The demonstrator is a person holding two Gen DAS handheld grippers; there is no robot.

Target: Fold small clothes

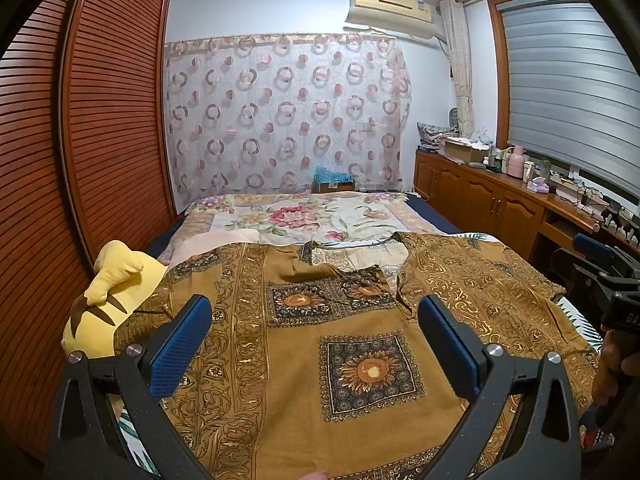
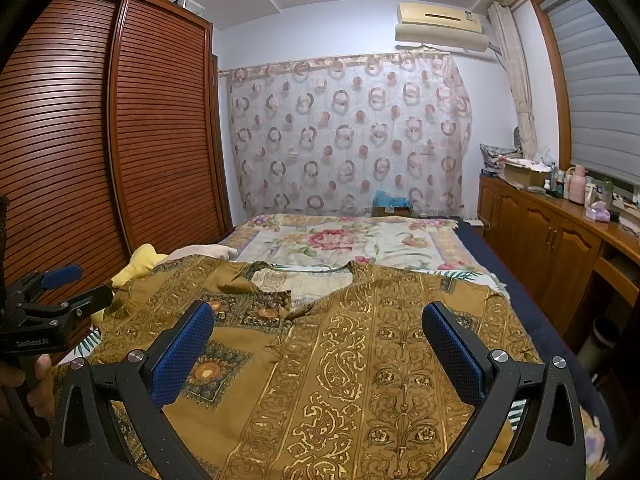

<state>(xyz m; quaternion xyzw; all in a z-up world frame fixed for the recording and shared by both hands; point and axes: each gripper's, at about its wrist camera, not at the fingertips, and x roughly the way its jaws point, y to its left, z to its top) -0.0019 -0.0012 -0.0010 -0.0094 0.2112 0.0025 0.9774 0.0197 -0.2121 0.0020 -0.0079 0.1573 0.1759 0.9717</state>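
Observation:
A mustard-brown patterned top [image 1: 320, 332] with gold scrollwork and sunflower squares lies spread flat on the bed, neckline toward the far end; it also shows in the right wrist view [image 2: 352, 360]. My left gripper [image 1: 316, 316] is open and empty, hovering above the garment's left-middle part. My right gripper [image 2: 318, 324] is open and empty, above the garment's right half. The right gripper also shows at the right edge of the left wrist view [image 1: 608, 276], and the left gripper at the left edge of the right wrist view [image 2: 52, 300].
A yellow plush toy [image 1: 108, 300] lies at the garment's left edge. A floral bedspread [image 1: 304, 216] covers the bed beyond. A louvred wooden wardrobe [image 1: 80, 152] stands on the left. A wooden sideboard [image 1: 500, 196] with clutter runs along the right.

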